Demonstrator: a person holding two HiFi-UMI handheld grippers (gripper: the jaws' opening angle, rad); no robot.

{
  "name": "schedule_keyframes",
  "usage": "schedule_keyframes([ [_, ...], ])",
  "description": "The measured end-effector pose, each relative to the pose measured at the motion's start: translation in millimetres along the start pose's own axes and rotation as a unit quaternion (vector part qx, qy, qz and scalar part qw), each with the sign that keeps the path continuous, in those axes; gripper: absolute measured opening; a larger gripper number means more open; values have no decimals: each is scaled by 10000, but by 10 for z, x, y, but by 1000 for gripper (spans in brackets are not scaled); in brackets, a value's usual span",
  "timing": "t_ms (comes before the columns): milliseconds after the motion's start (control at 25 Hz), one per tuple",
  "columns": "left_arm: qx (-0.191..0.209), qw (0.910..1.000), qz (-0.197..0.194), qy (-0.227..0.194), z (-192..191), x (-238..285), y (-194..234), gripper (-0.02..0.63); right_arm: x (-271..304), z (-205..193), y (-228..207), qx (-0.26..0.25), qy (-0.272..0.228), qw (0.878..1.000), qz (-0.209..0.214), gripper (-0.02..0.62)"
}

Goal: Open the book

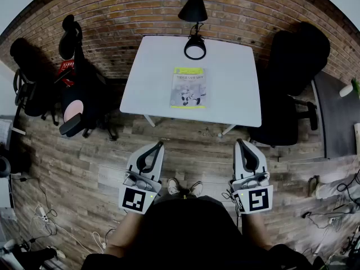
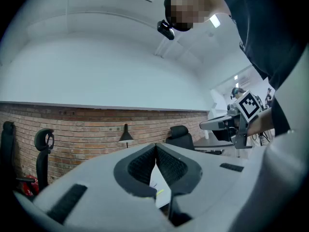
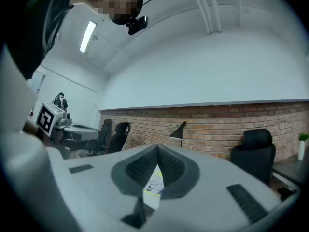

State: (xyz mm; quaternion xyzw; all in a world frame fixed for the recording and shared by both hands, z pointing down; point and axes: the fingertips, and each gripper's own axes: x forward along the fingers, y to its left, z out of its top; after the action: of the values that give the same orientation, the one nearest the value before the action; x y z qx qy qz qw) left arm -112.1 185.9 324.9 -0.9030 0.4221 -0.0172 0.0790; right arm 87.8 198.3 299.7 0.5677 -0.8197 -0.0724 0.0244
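A white table [image 1: 230, 89] stands well ahead of both claws, and on it the closed book [image 1: 188, 87] lies flat, cover up, roughly midway between the lines of the two claws. The left claw [image 1: 159, 145] and right claw [image 1: 240, 143] point level toward it, each with jaws pressed together and gripping nothing. Opening has likely not begun: next, a claw must reach the book and catch the cover's free edge.
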Motion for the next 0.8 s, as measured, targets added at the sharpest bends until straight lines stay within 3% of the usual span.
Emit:
schedule_keyframes([
  [360, -81, 9999, 58, 113, -22, -1, -90, 25, -75, -85, -43, 125, 74, 9999, 64, 14],
  [600, -54, 9992, 297, 252, -96, -99, -131, 25, -137, -280, -92, 745, 34, 9966, 356, 14],
  [800, -201, 9979, 416, 453, -289, -142, -78, 25, -76, -408, -102, 696, 204, 9966, 400, 14],
])
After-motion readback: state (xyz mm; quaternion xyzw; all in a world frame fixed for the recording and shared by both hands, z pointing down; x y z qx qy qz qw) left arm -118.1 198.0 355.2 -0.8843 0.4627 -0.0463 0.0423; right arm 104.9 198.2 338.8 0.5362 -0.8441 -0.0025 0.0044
